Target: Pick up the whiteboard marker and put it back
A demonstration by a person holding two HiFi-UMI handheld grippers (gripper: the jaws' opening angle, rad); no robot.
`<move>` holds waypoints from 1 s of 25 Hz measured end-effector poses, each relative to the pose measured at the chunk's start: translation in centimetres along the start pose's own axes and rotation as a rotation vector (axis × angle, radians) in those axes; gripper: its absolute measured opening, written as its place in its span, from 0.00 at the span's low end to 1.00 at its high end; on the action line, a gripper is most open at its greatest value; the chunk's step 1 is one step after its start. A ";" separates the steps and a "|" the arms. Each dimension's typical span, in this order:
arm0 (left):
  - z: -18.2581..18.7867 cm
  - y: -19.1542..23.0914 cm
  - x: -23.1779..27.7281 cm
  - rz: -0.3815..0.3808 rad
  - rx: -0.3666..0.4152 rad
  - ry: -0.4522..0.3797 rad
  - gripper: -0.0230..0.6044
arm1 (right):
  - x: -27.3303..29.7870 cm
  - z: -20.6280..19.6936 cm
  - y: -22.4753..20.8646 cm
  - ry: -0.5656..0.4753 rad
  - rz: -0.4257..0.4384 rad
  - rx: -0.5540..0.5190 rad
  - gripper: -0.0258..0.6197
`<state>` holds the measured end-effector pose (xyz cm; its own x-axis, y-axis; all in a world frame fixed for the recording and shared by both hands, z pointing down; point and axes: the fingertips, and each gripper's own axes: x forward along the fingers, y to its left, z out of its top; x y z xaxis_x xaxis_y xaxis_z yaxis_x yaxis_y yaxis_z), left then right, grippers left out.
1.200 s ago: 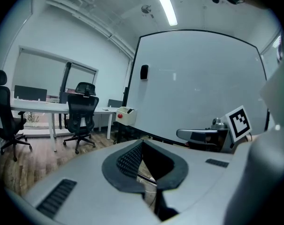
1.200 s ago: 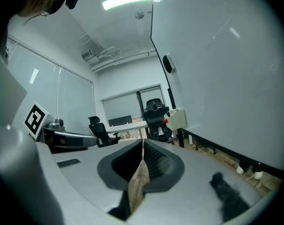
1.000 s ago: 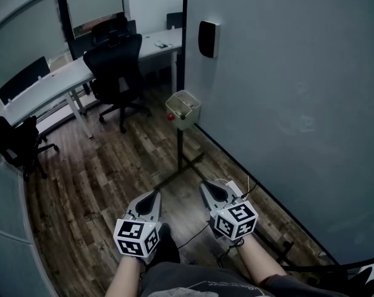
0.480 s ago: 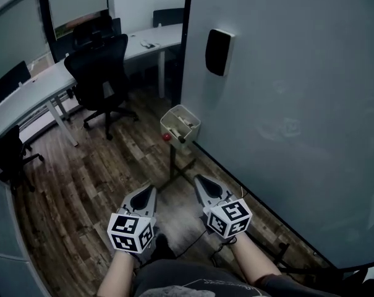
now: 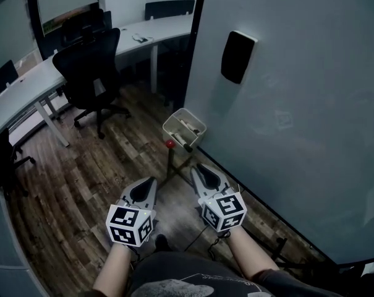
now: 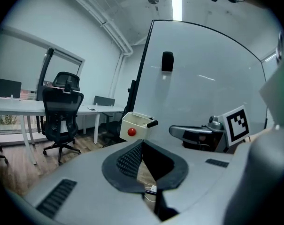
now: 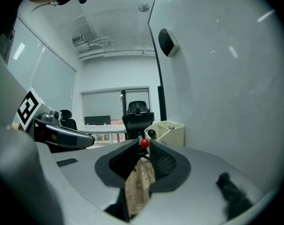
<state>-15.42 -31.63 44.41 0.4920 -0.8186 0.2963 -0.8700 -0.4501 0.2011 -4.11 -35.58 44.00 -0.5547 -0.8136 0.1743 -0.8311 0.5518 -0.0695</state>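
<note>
A cream marker tray (image 5: 183,129) hangs at the lower left corner of the whiteboard (image 5: 298,116). A marker's black end (image 5: 188,147) pokes over its front rim, beside a red knob (image 5: 169,144). Both grippers hover over the floor just short of the tray. My left gripper (image 5: 151,182) is shut and empty, its tips meeting (image 6: 142,142). The jaws of my right gripper (image 5: 196,168) are opening; a narrow gap (image 7: 144,145) shows floor and nothing lies between them. Straight ahead of it are the tray (image 7: 172,131) and the red knob (image 7: 144,143).
A black eraser (image 5: 237,56) sticks high on the whiteboard. A black office chair (image 5: 91,67) and white desks (image 5: 26,91) stand to the left on the wood floor. The board's stand post (image 5: 170,163) and a cable (image 5: 193,240) are near my feet.
Both grippers have travelled forward side by side, and the tray now sits much closer to their tips. The eraser and whiteboard have shifted right in the head view.
</note>
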 end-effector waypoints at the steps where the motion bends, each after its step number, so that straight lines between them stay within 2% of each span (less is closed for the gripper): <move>1: 0.1 0.3 0.3 -0.007 0.001 0.002 0.06 | 0.3 0.3 -0.4 -0.015 -0.031 -0.016 0.16; 2: 0.2 0.6 0.6 -0.013 0.001 0.004 0.06 | 0.6 0.5 -0.8 -0.027 -0.056 -0.032 0.20; 4: 0.4 1.3 1.1 -0.020 0.002 0.008 0.06 | 1.4 0.6 -1.2 -0.034 -0.081 -0.045 0.21; 13: 1.1 4.5 3.3 -0.045 0.002 0.021 0.06 | 5.3 0.7 -1.5 -0.035 -0.105 -0.069 0.24; 23: 1.4 6.2 4.7 -0.059 -0.002 0.019 0.06 | 7.2 0.9 -2.2 -0.045 -0.168 -0.120 0.24; 25: 1.3 6.5 4.7 -0.057 -0.003 0.022 0.06 | 7.2 1.1 -2.5 -0.046 -0.193 -0.128 0.18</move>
<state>-18.78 -38.89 45.91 0.5414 -0.7836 0.3045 -0.8404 -0.4946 0.2214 -6.09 -43.05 44.34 -0.3899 -0.9121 0.1268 -0.9117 0.4018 0.0863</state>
